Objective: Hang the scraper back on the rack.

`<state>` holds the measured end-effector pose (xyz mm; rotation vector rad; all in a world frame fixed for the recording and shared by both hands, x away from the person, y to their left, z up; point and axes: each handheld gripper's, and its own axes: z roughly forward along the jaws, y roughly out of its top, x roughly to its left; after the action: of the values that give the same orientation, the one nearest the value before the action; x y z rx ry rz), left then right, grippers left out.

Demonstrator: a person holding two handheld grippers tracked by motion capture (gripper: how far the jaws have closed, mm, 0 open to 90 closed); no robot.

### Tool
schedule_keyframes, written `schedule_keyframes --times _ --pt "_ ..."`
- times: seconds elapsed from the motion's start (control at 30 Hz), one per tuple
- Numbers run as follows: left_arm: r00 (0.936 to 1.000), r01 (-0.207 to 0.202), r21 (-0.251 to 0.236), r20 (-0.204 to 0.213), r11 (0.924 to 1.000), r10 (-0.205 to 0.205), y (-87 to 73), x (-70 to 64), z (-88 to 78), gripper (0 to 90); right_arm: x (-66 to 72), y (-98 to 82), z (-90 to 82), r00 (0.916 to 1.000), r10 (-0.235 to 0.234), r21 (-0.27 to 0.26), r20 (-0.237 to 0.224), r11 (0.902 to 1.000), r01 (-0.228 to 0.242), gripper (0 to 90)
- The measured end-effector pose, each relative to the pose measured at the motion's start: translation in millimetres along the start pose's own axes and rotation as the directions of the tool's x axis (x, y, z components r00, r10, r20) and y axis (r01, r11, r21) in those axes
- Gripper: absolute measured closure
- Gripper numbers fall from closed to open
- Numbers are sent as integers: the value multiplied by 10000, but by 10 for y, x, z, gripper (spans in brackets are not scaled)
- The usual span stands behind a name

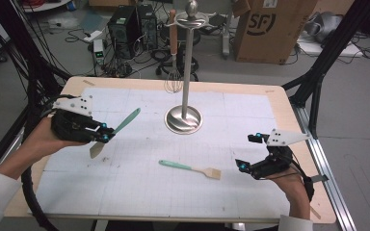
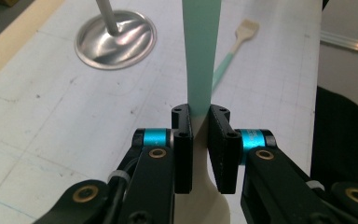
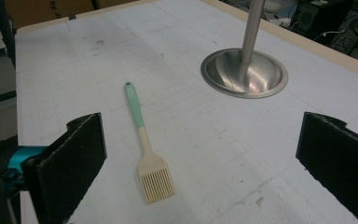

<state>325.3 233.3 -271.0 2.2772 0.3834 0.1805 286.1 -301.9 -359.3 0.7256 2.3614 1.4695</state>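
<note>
Left claw clamped on a mint-handled spatula, lifted off the tabletop near the left edge, mint handle slanting toward the far middle, pale blade hanging toward the near-left; pads pressing the neck where mint meets cream. Right claw gaping wide and holding nothing, low near the right edge, well apart from the basting brush lying flat toward the near middle with bare tabletop all around. Steel stand upright past the middle, a whisk hanging from its top, open surface between it and both claws.
</note>
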Motion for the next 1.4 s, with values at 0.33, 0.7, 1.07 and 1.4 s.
schedule_keyframes --times 0.33,0.7,1.07,1.4 --pt "9996 142 -909 -229 9958 -163 279 163 -140 808 -23 -18 -6 10000 65 -61 -42 10000 -66 1" --pt "9987 -34 -1461 -503 9893 -40 685 365 -236 809 -32 -23 -31 9999 134 -151 -63 9998 -135 1" --pt "9981 -220 -1716 -600 9849 118 1020 507 -235 809 -33 -20 -54 9999 113 -286 -68 9995 -115 1" --pt "9978 -130 -1905 -669 9816 2 1198 690 -179 809 -28 -19 -62 9998 148 -315 -120 9994 -152 1"
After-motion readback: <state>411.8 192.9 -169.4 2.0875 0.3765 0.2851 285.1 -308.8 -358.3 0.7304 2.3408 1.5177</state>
